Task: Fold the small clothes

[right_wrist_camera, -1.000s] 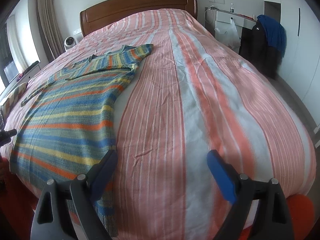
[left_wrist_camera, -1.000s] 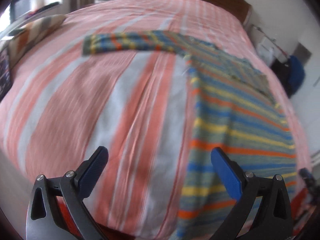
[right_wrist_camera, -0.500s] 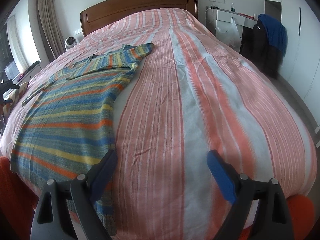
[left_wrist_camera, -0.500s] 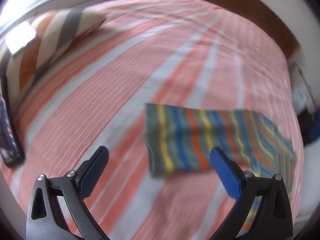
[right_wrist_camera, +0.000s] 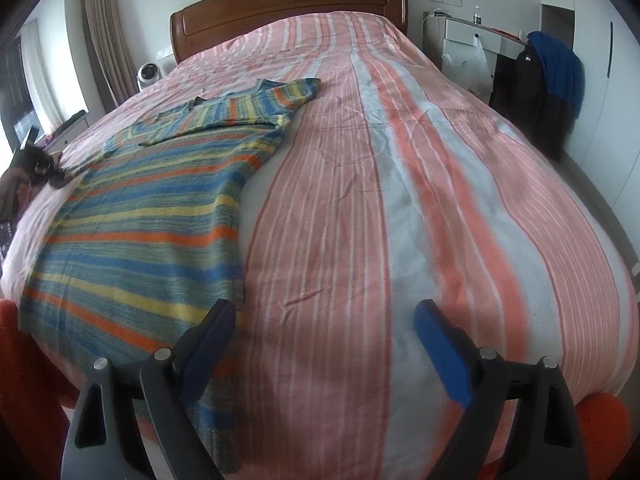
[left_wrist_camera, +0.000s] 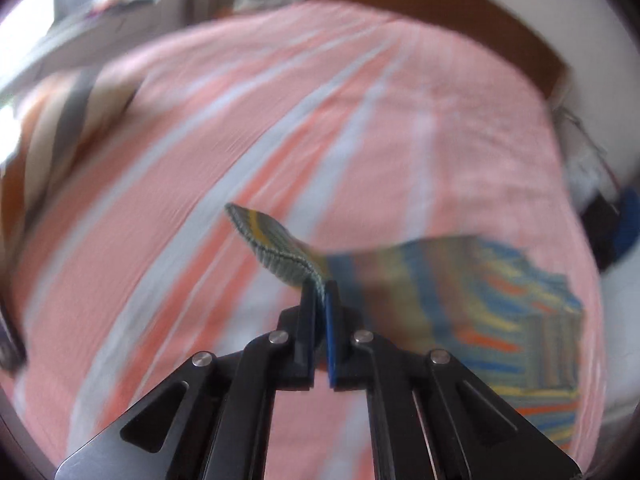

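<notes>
A small striped knit sweater in blue, yellow, orange and grey lies spread flat on the left half of the bed. My left gripper is shut on the cuff of its left sleeve, which is lifted off the bedspread; the sweater body lies to the right in that view. The left gripper also shows in the right wrist view, at the far left edge of the bed. My right gripper is open and empty, above the near edge of the bed, just right of the sweater's hem.
The bed has a pink, orange and white striped bedspread and a wooden headboard. A striped pillow lies at the left. A white nightstand and dark clothes on a chair stand at the right. A small fan sits by the headboard.
My left gripper moved up to the sleeve end, closed on the cuff and lifted it. My right gripper has stayed open in place.
</notes>
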`<state>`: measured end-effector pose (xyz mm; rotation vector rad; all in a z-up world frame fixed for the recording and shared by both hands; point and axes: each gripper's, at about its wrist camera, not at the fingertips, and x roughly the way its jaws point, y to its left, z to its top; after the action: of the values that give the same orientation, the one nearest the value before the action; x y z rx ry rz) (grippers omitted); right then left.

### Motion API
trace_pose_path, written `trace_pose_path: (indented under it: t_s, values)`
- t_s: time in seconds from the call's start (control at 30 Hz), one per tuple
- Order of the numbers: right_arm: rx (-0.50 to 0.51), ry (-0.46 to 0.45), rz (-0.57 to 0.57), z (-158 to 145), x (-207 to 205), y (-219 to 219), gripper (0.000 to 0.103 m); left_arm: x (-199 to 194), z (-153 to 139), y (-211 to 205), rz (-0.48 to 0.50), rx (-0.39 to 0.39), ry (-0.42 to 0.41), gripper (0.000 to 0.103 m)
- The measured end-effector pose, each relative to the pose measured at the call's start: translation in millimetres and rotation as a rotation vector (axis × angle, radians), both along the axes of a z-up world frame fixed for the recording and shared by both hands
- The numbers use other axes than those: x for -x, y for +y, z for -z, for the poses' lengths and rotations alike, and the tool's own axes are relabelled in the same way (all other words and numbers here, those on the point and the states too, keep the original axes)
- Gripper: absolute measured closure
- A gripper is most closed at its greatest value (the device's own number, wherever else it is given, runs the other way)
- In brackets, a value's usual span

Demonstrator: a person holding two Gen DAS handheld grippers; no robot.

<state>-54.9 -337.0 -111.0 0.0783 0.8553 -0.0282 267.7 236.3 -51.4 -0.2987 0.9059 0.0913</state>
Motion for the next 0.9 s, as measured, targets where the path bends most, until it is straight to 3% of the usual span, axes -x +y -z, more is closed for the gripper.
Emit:
trace_pose_path:
  t_s: [0.1, 0.17, 0.3, 0.37, 0.4, 0.43, 0.57, 0.7, 0.9]
  values:
    - [-0.03, -0.004, -0.004, 0, 1, -3, 0.013, -6, -57, -77, 0.192, -0.044, -0.1, 0.101]
    - [-0.045, -0.005, -0.004, 0, 0, -4, 0.013, -6, -76, -127, 0.302, -0.074, -0.134, 0.101]
    - [-0.067, -0.011, -0.004, 0, 2, -6, 0.013, -7, -69, -228, 0.503, -0.095, -0.135, 0.098]
    - [-0.068, -0.012, -0.01, 0, 5, -5, 0.013, -10, -41, -265, 0.577, -0.068, -0.048, 0.075]
    - [-0.065, -0.011, -0.015, 1, 6, -6, 0.013, -19, -26, -278, 0.598, -0.048, 0.001, 0.045]
    - [-0.064, -0.011, -0.016, 1, 8, -6, 0.013, -20, -14, -284, 0.604, -0.03, 0.03, 0.034]
    - [-0.08, -0.016, -0.018, 0, 14, -9, 0.013, -27, -8, -259, 0.524, -0.008, 0.023, 0.034]
    - [-0.099, -0.01, -0.014, 2, 12, -14, 0.013, -49, 0, -201, 0.344, -0.002, 0.037, 0.032]
    - [-0.082, -0.013, -0.024, 4, 7, -9, 0.012, -62, 67, -157, 0.275, 0.009, 0.198, 0.035]
